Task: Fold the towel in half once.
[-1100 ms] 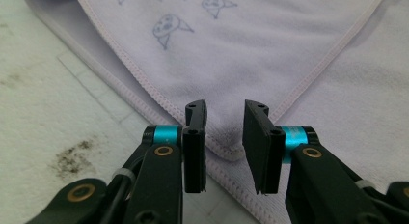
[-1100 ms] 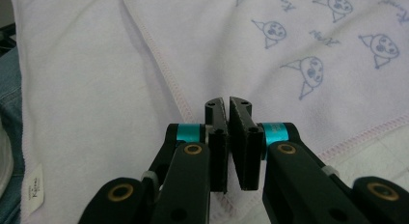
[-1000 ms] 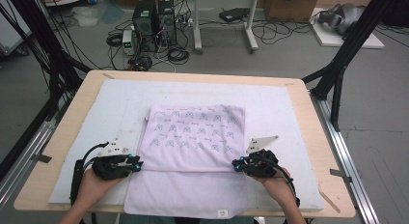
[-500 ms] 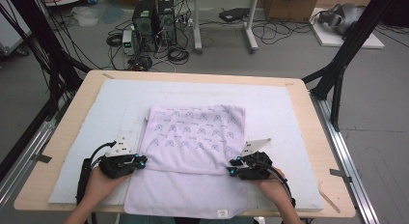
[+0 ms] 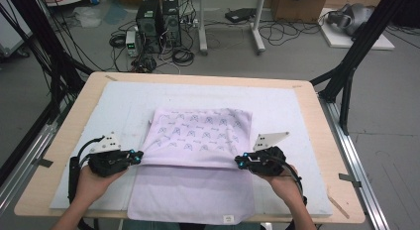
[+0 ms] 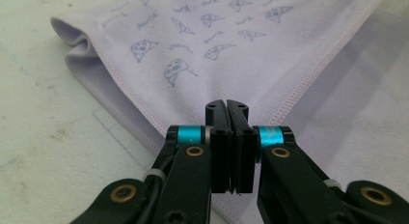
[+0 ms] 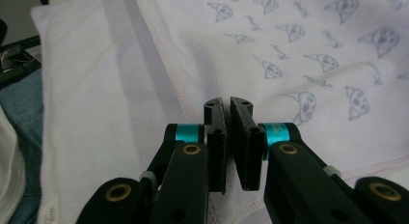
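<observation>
A lilac towel printed with small cat faces lies on the mat, its printed flap folded over a plain lower layer. My left gripper is at the flap's near-left corner. In the left gripper view its jaws are shut on that corner of the towel. My right gripper is at the near-right corner. In the right gripper view its jaws have just been closing and pinch the hemmed edge of the towel. Both corners sit slightly raised.
A white mat covers most of the wooden table. The towel's plain layer reaches the near edge, with a small label there. Black frame posts stand at the table's sides; computers and cables lie on the floor beyond.
Both hands have come up a little at the flap's near corners, and the flap's near edge now sits slightly higher off the lower layer.
</observation>
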`<state>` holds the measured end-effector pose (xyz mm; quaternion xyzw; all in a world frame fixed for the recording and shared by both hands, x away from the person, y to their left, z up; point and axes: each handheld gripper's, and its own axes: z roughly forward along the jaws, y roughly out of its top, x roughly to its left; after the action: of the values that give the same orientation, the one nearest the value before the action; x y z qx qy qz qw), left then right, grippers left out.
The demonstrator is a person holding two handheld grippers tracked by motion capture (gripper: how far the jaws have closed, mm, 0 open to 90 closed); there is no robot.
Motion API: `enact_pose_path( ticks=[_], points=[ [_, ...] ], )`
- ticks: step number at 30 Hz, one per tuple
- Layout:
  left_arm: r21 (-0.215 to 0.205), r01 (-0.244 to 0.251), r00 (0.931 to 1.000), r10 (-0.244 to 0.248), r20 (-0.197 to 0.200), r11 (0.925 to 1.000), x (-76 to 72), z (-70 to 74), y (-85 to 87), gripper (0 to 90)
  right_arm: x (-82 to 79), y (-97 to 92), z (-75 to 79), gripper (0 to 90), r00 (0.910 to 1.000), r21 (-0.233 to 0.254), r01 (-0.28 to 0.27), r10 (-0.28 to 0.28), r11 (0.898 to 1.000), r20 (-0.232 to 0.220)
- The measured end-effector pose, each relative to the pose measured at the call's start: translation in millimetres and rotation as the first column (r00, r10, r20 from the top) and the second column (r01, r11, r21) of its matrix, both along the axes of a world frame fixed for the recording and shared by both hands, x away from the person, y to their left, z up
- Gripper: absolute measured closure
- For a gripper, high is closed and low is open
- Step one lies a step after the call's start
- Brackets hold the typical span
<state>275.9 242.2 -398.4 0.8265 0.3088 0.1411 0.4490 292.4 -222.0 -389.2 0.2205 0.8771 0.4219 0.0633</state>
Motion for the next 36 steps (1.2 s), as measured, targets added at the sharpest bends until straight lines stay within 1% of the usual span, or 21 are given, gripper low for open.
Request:
enact_pose_path(
  ticks=[2, 4, 8, 11, 13, 14, 15, 17, 19, 21, 22, 24, 26, 27, 28, 29, 31, 33, 34, 35, 36],
  points=[
    [0.018, 0.009, 0.9999, -0.009, 0.005, 0.9998, -6.1, 3.3, 1.3, 87.7, -5.5, 0.8, 6.2, 84.9, 0.9999, 0.002, -0.008, 0.008, 1.0, 0.014],
    [0.033, 0.025, 0.9997, -0.025, 0.007, 0.9991, -16.6, 3.6, 2.1, 87.8, -13.7, 1.2, 10.0, 85.0, 0.9994, -0.003, -0.022, 0.022, 1.0, 0.027],
    [0.02, 0.047, 0.9989, -0.047, -0.002, 0.9987, -44.2, 3.2, 4.8, 87.8, -37.6, 0.5, 9.7, 85.1, 0.9977, -0.014, -0.06, 0.061, 0.998, 0.031],
    [0.019, 0.076, 0.9969, -0.075, -0.021, 0.9969, -63.4, 0.5, 5.5, 87.7, -55.3, -1.8, 3.4, 85.1, 0.9953, -0.019, -0.097, 0.097, 0.995, -0.003],
    [0.016, 0.103, 0.9935, -0.102, -0.05, 0.9945, -70.0, -4.4, 4.7, 87.1, -62.2, -3.1, -3.4, 81.6, 0.9922, -0.021, -0.119, 0.118, 0.993, -0.041],
    [0.018, 0.112, 0.9918, -0.11, -0.065, 0.9936, -70.5, -6.8, 4.0, 84.2, -62.9, -3.5, -6.9, 76.9, 0.9896, -0.018, -0.131, 0.129, 0.991, -0.063],
    [0.025, 0.107, 0.9923, -0.105, -0.066, 0.994, -69.2, -8.9, 3.8, 78.8, -61.7, -4.4, -9.2, 75.0, 0.9893, -0.017, -0.131, 0.129, 0.991, -0.067],
    [0.013, 0.081, 0.994, -0.08, -0.074, 0.9966, -62.1, -11.3, 5.0, 71.1, -56.8, -5.9, -9.5, 71.5, 0.9911, 0.0, -0.114, 0.114, 0.993, -0.068],
    [0.003, 0.057, 0.9964, -0.056, -0.064, 0.9984, -50.5, -11.7, 5.6, 67.1, -47.3, -5.8, -7.3, 68.8, 0.9942, 0.022, -0.091, 0.092, 0.996, -0.054],
    [-0.01, 0.033, 0.9983, -0.033, -0.047, 0.9994, -33.1, -11.8, 4.1, 66.7, -34.2, -3.7, -5.7, 66.6, 0.9975, 0.013, -0.06, 0.061, 0.998, -0.035],
    [-0.011, 0.026, 0.9987, -0.027, -0.043, 0.9996, -26.2, -11.9, 3.0, 66.6, -24.3, -1.9, -5.2, 65.7, 0.9988, 0.01, -0.04, 0.041, 0.999, -0.029],
    [-0.036, 0.005, 0.999, -0.006, -0.044, 0.9993, -6.8, -12.7, -2.2, 67.0, -9.3, 1.0, -5.9, 65.2, 0.9997, -0.004, -0.011, 0.011, 1.0, -0.021],
    [-0.032, -0.002, 0.9984, 0.001, -0.057, 0.9995, 13.5, -13.5, -8.1, 69.1, 9.6, 4.5, -9.7, 64.7, 0.9997, -0.009, 0.004, -0.004, 1.0, -0.022],
    [-0.016, -0.005, 0.9993, 0.005, -0.036, 0.9999, 22.3, -14.3, -11.5, 69.7, 18.5, 6.2, -12.4, 63.9, 0.9995, -0.028, 0.018, -0.019, 0.999, -0.027],
    [0.013, -0.01, 0.9997, 0.01, -0.021, 0.9999, 30.8, -15.2, -15.7, 70.1, 27.2, 7.4, -15.4, 62.5, 0.999, -0.038, 0.031, -0.032, 0.999, -0.031],
    [0.028, -0.008, 0.9997, 0.009, -0.022, 0.9996, 39.7, -16.7, -19.7, 69.5, 35.3, 8.2, -18.2, 62.3, 0.9984, -0.045, 0.043, -0.044, 0.998, -0.034],
    [0.017, -0.018, 0.9996, 0.019, -0.02, 0.9997, 54.0, -21.6, -25.6, 68.1, 48.8, 9.6, -23.2, 60.7, 0.9974, -0.072, 0.065, -0.067, 0.995, -0.027],
    [0.031, -0.036, 0.998, 0.038, -0.05, 0.9988, 63.9, -29.2, -29.9, 66.7, 58.8, 9.9, -29.5, 60.5, 0.9954, -0.082, 0.089, -0.092, 0.993, -0.027],
    [0.084, -0.035, 0.9962, 0.042, -0.077, 0.9958, 69.4, -37.0, -33.5, 66.7, 61.1, 10.4, -32.6, 60.2, 0.9936, -0.094, 0.105, -0.108, 0.99, -0.033],
    [0.104, -0.027, 0.9945, 0.038, -0.098, 0.9942, 70.9, -40.7, -34.9, 69.3, 65.6, 11.6, -39.8, 60.6, 0.9916, -0.12, 0.113, -0.12, 0.986, -0.049],
    [0.103, -0.019, 0.9951, 0.029, -0.094, 0.9945, 70.8, -43.0, -35.3, 74.9, 67.2, 12.5, -43.3, 62.8, 0.9912, -0.137, 0.114, -0.122, 0.984, -0.052]
  ],
)
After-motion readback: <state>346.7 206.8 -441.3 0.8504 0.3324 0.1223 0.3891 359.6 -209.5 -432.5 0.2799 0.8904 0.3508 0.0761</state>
